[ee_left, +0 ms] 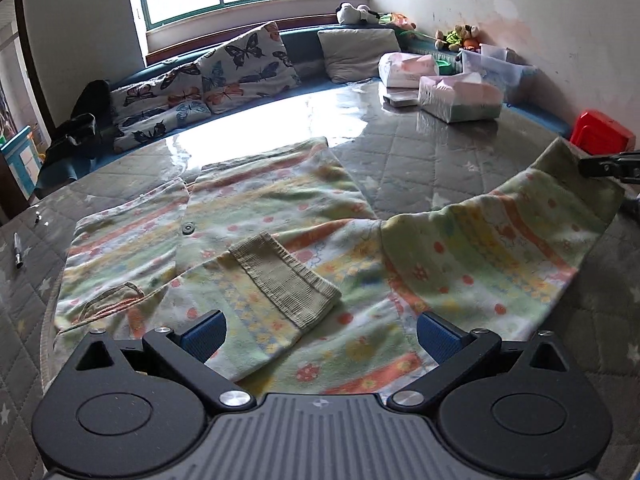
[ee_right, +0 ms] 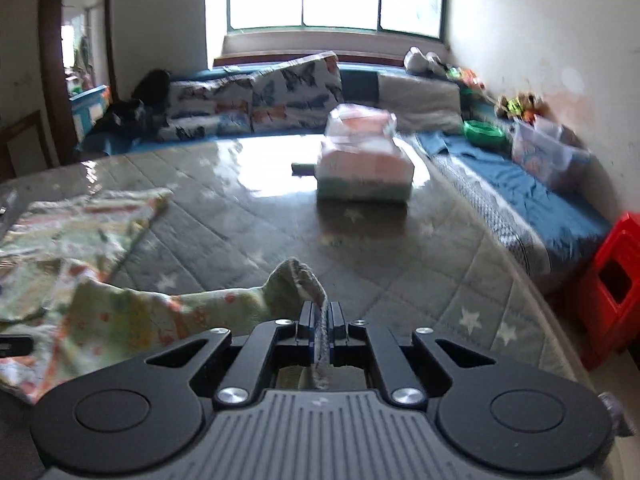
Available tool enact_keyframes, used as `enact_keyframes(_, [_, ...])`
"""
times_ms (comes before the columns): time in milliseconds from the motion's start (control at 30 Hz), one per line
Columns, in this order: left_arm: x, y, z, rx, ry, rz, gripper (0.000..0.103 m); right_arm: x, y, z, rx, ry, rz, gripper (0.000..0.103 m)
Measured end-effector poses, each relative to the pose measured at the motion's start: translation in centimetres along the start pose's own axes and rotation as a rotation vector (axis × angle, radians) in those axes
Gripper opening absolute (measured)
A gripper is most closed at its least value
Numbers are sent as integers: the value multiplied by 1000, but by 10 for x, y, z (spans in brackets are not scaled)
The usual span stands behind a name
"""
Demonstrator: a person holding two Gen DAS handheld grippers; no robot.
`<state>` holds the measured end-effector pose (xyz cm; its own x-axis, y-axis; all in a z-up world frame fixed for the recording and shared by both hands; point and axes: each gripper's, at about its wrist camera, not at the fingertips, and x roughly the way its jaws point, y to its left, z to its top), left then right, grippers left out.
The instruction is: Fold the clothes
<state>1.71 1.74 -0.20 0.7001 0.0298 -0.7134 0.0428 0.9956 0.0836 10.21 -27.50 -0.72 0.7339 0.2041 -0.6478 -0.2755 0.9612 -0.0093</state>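
Observation:
A pastel striped flowery jacket (ee_left: pixel 256 208) lies spread on the grey quilted table (ee_left: pixel 420 160). One sleeve with a beige ribbed cuff (ee_left: pixel 286 276) is folded across its front. My left gripper (ee_left: pixel 320 336) is open just above the jacket's near hem, touching nothing. My right gripper (ee_right: pixel 320 320) is shut on the cuff (ee_right: pixel 304 280) of the other sleeve (ee_right: pixel 168 312) and holds it lifted off the table. In the left wrist view that sleeve (ee_left: pixel 500 232) stretches up to the right gripper (ee_left: pixel 608 166) at the right edge.
Wrapped tissue packs (ee_left: pixel 460 98) (ee_right: pixel 364 164) stand at the table's far side. A pen (ee_left: pixel 18 250) lies at the left. Butterfly cushions (ee_left: pixel 240 68) line a blue bench behind. A red stool (ee_right: pixel 616 280) stands off the table's right edge.

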Motion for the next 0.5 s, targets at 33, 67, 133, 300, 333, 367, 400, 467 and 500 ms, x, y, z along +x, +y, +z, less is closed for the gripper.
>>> enact_keyframes(33, [1,3,0,-5,-1,-4,103,7,-2,-2,6,16,-7,6])
enact_keyframes(67, [2,5,0,-11,-1,-7,102,11,-3,-4,16,28,-13,6])
enact_keyframes(133, [5,11,0,-22,-3,-14,100,15,-6,-7,37,44,-17,8])
enact_keyframes(300, [13,19,1,-32,-5,-56,74,8,3,-9,25,25,17,12])
enact_keyframes(333, [15,20,1,-34,-1,-66,66,7,6,-9,18,23,25,14])
enact_keyframes(367, [17,20,1,-36,1,-73,60,6,8,-9,14,23,34,17])
enact_keyframes(400, [18,20,1,-38,2,-77,58,6,10,-8,12,24,41,19])
enact_keyframes(467, [18,17,0,-19,-9,-81,52,8,16,-9,8,32,57,19])
enact_keyframes(500, [18,14,1,-4,-15,-79,51,9,19,-9,6,37,65,19])
